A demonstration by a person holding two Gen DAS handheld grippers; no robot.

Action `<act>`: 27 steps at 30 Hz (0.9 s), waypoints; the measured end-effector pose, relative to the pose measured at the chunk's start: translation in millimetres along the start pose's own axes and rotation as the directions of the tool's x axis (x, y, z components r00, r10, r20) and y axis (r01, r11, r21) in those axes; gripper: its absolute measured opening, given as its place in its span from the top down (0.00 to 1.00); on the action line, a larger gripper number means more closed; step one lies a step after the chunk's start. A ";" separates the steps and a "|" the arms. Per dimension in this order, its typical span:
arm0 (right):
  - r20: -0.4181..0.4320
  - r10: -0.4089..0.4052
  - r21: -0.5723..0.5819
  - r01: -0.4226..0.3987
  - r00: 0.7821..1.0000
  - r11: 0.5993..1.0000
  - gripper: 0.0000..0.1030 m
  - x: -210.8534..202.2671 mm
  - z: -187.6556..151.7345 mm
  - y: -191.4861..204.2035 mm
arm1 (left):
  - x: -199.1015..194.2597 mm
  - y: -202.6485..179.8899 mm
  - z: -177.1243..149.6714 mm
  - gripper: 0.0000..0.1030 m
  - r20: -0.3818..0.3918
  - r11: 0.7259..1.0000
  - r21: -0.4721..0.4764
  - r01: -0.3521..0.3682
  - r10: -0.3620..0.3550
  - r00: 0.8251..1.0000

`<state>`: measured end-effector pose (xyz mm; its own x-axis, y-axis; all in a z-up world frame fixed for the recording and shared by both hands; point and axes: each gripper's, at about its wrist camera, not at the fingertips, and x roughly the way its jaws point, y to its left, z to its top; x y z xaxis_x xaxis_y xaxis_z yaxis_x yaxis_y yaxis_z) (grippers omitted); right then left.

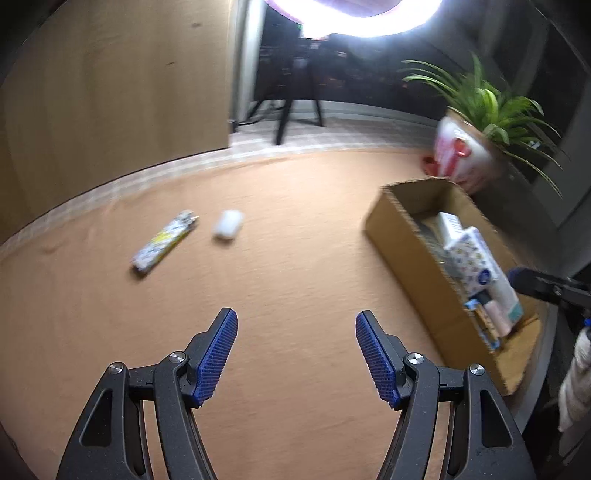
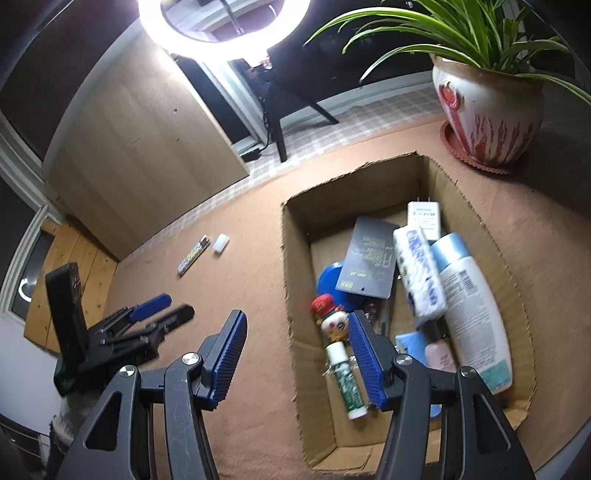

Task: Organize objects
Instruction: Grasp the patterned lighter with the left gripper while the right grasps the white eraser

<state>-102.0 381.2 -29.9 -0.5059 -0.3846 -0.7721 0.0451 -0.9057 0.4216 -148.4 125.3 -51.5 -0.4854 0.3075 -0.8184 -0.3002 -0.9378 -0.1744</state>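
A patterned lighter (image 1: 165,242) and a small white case (image 1: 229,224) lie on the tan table, ahead and left of my left gripper (image 1: 296,326), which is open and empty. Both also show far left in the right wrist view: the lighter (image 2: 194,255) and the case (image 2: 221,243). An open cardboard box (image 2: 291,295) holds several items: a white bottle (image 2: 471,314), a tissue pack (image 2: 419,273), a dark card (image 2: 369,262), a toy-topped tube (image 2: 343,365). My right gripper (image 2: 297,325) is open and empty over the box's left wall. The left gripper (image 2: 162,308) shows there too.
A potted spider plant (image 2: 487,110) stands on a saucer behind the box, also in the left wrist view (image 1: 469,155). A ring light (image 2: 221,26) on a tripod and a wooden cabinet (image 2: 140,147) stand beyond the table's far edge. The box (image 1: 413,251) lies right of my left gripper.
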 end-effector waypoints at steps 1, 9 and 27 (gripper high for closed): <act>-0.002 0.001 -0.005 -0.001 1.000 1.000 0.48 -0.3 -1.8 2.4 | 0.2 7.2 -0.4 0.32 -0.001 1.000 -0.011 -0.012 0.012 1.000; -0.006 0.009 -0.016 -0.009 1.000 1.000 0.48 -2.1 -6.6 12.6 | 7.1 61.0 17.9 0.32 0.008 0.993 -0.060 -0.099 0.100 0.995; -0.039 0.028 -0.091 -0.032 0.999 0.995 0.48 22.9 8.7 47.8 | 86.6 95.9 68.7 0.33 -0.046 0.979 -0.001 -0.204 0.204 0.978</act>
<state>-118.9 330.7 -23.3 -0.4701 -0.4168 -0.7780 0.1391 -0.9054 0.4010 -275.6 73.1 -101.4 -0.4981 0.1021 -0.8611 -0.1937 -0.9810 -0.0042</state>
